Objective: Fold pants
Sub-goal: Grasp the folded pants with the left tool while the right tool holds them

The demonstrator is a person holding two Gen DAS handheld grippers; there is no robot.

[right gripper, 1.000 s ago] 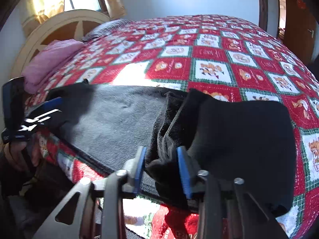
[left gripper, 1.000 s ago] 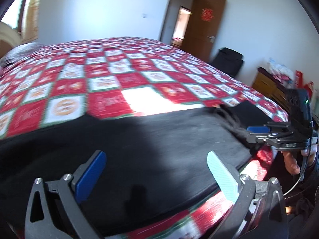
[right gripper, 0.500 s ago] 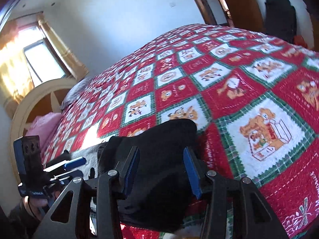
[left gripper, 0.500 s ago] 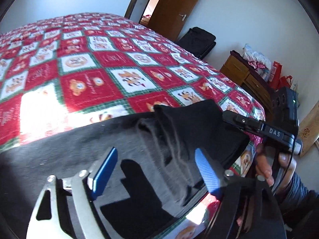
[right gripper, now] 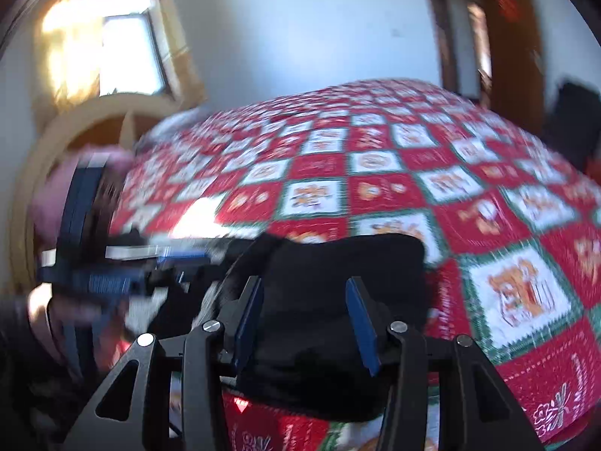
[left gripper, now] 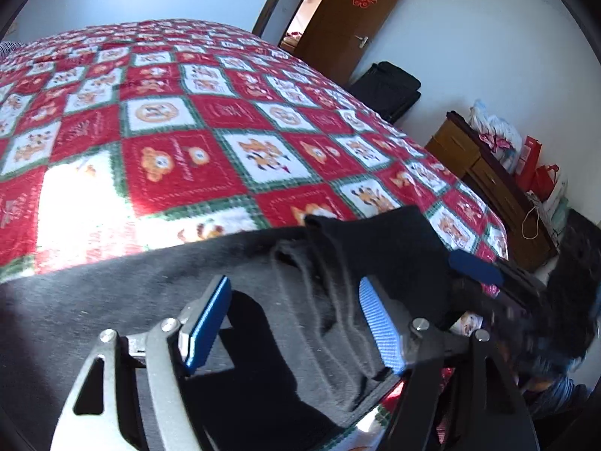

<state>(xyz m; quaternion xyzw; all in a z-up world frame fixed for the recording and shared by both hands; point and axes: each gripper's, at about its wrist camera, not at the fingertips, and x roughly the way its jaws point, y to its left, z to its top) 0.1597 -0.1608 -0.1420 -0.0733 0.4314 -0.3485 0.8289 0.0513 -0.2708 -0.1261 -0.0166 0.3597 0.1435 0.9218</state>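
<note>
Bedroom, sunlit; red-and-white checked quilt (left gripper: 180,173) is covering the bed, brown door (left gripper: 349,26) and a dresser (left gripper: 484,184) sitting beyond. Black pants (left gripper: 124,312) are lying along the near edge of the bed, long axis running left-right across both views, one end doubled over into a bunched fold (right gripper: 338,263). Left gripper (left gripper: 296,323) is hovering with fingers apart, straddling the fold's ridges. Right gripper (right gripper: 304,319) is also sitting spread, folded end between its pads, not clamped as far as I can judge; its view is blurred. Right one is looking nearer the folded end.
</note>
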